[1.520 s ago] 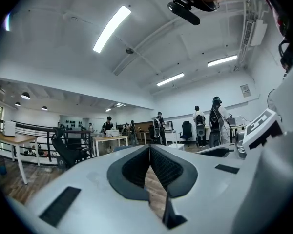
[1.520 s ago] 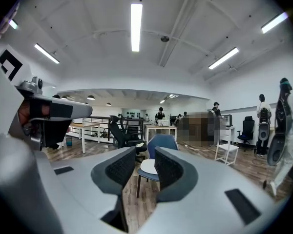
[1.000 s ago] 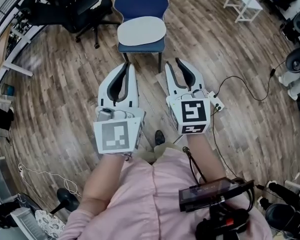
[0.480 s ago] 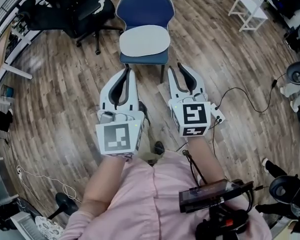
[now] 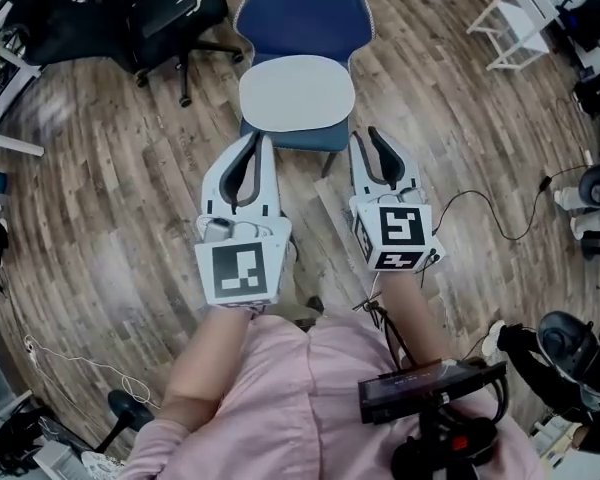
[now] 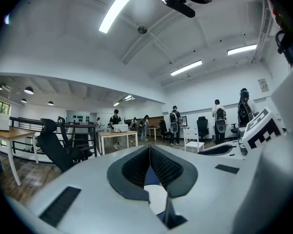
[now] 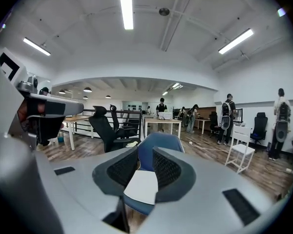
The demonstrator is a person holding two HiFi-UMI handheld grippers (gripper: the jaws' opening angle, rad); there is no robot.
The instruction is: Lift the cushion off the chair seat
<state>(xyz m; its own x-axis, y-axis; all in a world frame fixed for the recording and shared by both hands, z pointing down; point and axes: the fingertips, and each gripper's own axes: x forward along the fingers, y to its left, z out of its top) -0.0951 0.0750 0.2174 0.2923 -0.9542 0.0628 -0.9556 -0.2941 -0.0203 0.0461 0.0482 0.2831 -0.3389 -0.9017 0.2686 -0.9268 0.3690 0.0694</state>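
Note:
A blue chair (image 5: pixel 305 8) stands on the wood floor ahead, with a white oval cushion (image 5: pixel 297 91) lying flat on its seat. My left gripper (image 5: pixel 252 144) is just short of the seat's front left edge, shut and empty, its tips meeting. My right gripper (image 5: pixel 369 139) is by the seat's front right corner, slightly open with nothing between its fingers. In the right gripper view the cushion (image 7: pixel 142 186) and chair back (image 7: pixel 159 140) show through the gap of the right gripper (image 7: pixel 145 153). In the left gripper view a sliver of cushion (image 6: pixel 156 198) shows below the left gripper (image 6: pixel 149 148).
A black office chair (image 5: pixel 150 13) stands at the far left. A white stool (image 5: pixel 515 13) is at the far right. A black cable (image 5: pixel 485 213) runs over the floor on the right. Desks and standing people (image 7: pixel 229 113) fill the room behind.
Both grippers have come closer to the chair, which now sits larger and nearer their tips. Jaw states look unchanged.

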